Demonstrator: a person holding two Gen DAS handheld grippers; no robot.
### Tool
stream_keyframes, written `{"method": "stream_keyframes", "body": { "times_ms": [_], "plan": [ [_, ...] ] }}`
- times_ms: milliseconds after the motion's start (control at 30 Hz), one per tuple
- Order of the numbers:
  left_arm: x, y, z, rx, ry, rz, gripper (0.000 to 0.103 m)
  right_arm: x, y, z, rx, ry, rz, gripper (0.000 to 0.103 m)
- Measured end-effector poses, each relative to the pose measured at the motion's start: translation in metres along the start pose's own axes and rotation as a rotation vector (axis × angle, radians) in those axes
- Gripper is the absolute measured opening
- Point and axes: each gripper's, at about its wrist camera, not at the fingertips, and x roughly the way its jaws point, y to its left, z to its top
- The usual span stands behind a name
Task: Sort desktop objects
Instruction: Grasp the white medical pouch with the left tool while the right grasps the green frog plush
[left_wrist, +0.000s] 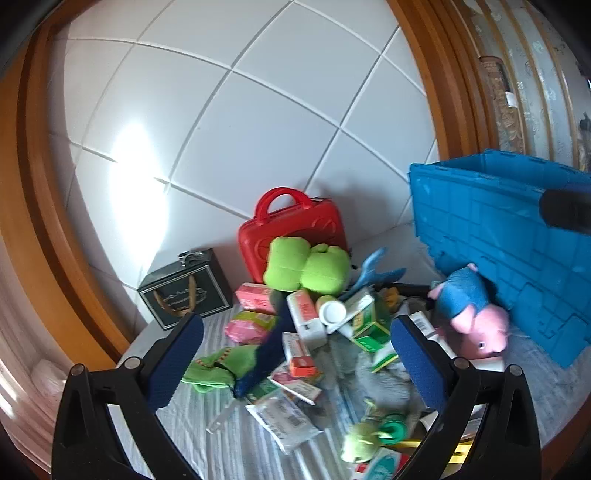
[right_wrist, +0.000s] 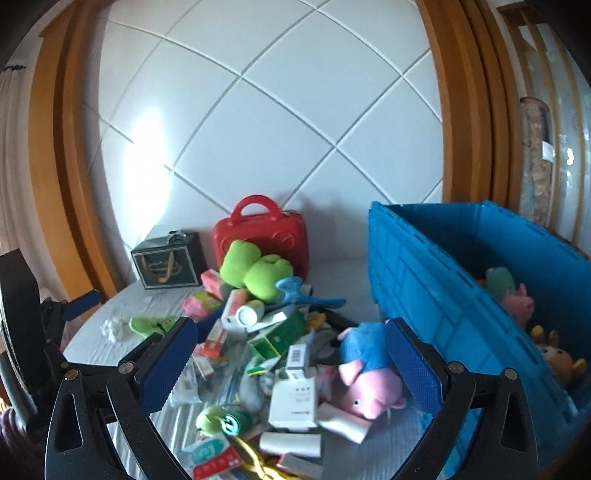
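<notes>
a heap of soft toys, small cartons and packets lies on a striped cloth (right_wrist: 122, 306) against a glossy white tiled wall (right_wrist: 280, 122), awaiting sorting. the right gripper (right_wrist: 291, 354) hangs above the near side of the heap with its blue textured pads spread wide and nothing between them; framed in that gap is a plush pig (right_wrist: 365, 376) in a blue top, lying on its side just beside the ribbed wall of a blue plastic crate (right_wrist: 424, 280). the crate already holds several plush animals, so it likely serves as the toy bin — and the pig looks the probable next pick. the left gripper (left_wrist: 295, 354) is likewise spread and empty, poised over the cartons. behind the pile a hard red case (right_wrist: 273, 229) with a moulded handle stands upright against the wall, a green plush (right_wrist: 255, 269) slumped against its front, and a dark gift bag (right_wrist: 162, 264) to its left. the boxes are rigid and sharp-edged; the toys are fuzzy and should squash under the pads.
</notes>
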Motion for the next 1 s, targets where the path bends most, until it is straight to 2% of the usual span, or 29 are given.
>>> {"method": "stream_keyframes", "body": {
  "times_ms": [100, 200, 267, 367, 500, 633, 767, 833, 900, 1000],
  "plan": [
    [0.024, 0.036, -0.002, -0.004, 0.023, 0.077, 0.103, 0.040, 0.018, 0.021, -0.054, 0.007, 0.050, 0.103],
    [0.050, 0.066, -0.008, -0.011, 0.058, 0.141, 0.103, 0.088, 0.043, 0.044, -0.170, 0.032, 0.112, 0.103],
    [0.065, 0.080, -0.017, -0.012, 0.088, 0.142, 0.103, 0.128, 0.060, 0.054, -0.290, 0.057, 0.126, 0.103],
    [0.093, 0.093, -0.037, -0.018, 0.146, 0.125, 0.103, 0.194, 0.077, 0.060, -0.412, 0.147, 0.128, 0.103],
    [0.134, 0.090, -0.069, -0.060, 0.266, 0.105, 0.103, 0.268, 0.090, 0.068, -0.497, 0.256, 0.149, 0.103],
    [0.165, 0.084, -0.110, -0.166, 0.409, 0.060, 0.103, 0.324, 0.103, 0.074, -0.584, 0.342, 0.249, 0.103],
    [0.195, 0.059, -0.154, -0.211, 0.561, -0.012, 0.103, 0.370, 0.116, 0.070, -0.723, 0.366, 0.269, 0.103],
    [0.213, 0.048, -0.172, -0.237, 0.640, -0.032, 0.103, 0.392, 0.113, 0.068, -0.720, 0.394, 0.291, 0.103],
    [0.226, 0.041, -0.182, -0.291, 0.674, -0.074, 0.103, 0.411, 0.108, 0.068, -0.703, 0.419, 0.309, 0.103],
    [0.246, 0.035, -0.191, -0.302, 0.708, -0.020, 0.103, 0.432, 0.100, 0.068, -0.696, 0.443, 0.316, 0.103]
  ]
}}
